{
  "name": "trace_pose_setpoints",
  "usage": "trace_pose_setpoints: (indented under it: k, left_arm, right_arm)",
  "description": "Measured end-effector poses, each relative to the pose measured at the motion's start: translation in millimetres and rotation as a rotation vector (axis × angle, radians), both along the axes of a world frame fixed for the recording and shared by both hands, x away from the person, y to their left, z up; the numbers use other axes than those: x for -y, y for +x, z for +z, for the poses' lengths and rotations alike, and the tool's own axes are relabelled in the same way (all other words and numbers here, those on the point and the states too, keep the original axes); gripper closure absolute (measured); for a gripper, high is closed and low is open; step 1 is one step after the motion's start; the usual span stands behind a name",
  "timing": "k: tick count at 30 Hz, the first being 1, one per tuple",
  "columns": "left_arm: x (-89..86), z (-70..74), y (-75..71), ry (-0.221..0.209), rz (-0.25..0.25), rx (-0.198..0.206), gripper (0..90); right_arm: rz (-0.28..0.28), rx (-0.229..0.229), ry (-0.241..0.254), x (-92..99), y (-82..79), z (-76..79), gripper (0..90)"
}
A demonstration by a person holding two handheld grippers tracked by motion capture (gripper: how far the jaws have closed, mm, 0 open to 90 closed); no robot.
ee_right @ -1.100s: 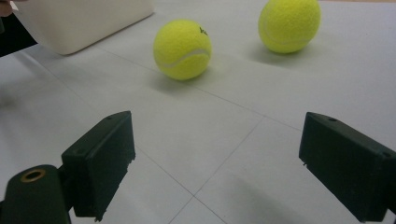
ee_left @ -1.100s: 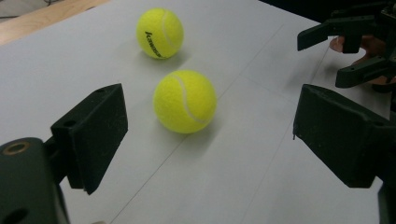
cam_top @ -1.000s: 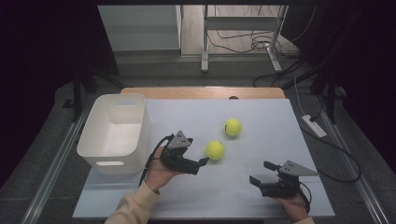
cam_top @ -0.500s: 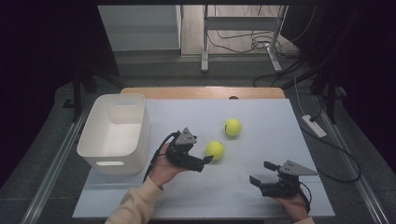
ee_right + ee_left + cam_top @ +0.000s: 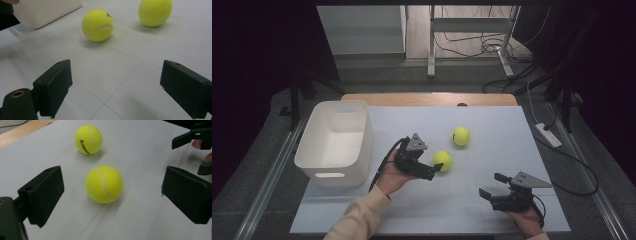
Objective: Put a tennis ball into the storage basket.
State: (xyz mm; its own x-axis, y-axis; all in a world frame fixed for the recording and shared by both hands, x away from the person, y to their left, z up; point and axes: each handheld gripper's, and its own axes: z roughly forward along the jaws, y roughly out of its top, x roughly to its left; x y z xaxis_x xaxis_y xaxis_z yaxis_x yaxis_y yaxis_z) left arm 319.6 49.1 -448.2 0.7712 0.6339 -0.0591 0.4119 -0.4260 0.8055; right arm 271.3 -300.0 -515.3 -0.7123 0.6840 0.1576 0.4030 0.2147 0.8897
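Observation:
Two yellow tennis balls lie on the white table top. The near ball [image 5: 442,160] [image 5: 104,184] [image 5: 97,25] rests just ahead of my left gripper [image 5: 433,169] [image 5: 112,183], in line with the gap between its black jaws and touched by neither. Those jaws have just been opening and stand wide apart. The far ball [image 5: 461,136] [image 5: 88,139] [image 5: 155,12] sits a little behind it to the right. Near the front right of the table my right gripper [image 5: 492,185] [image 5: 115,75] is held open with nothing between its jaws.
A white plastic bin [image 5: 337,142] [image 5: 47,11] stands at the table's left side, close to the left hand. A wooden strip [image 5: 427,99] runs along the far edge of the table. Cables and a power strip [image 5: 548,135] lie on the floor to the right.
My left gripper has edged a little toward the near ball. The balls and the right gripper have stayed where they were.

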Motion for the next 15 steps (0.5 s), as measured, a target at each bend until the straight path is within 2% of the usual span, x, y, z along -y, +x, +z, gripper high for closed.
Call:
trace_pose_setpoints:
  k: [15]
  left_arm:
    - [8.5,-11.7,17.9,0.015,0.019,-0.029,5.1]
  right_arm:
    - [0.010,-0.007,-0.002,-0.7,-0.2,-0.6,10.9]
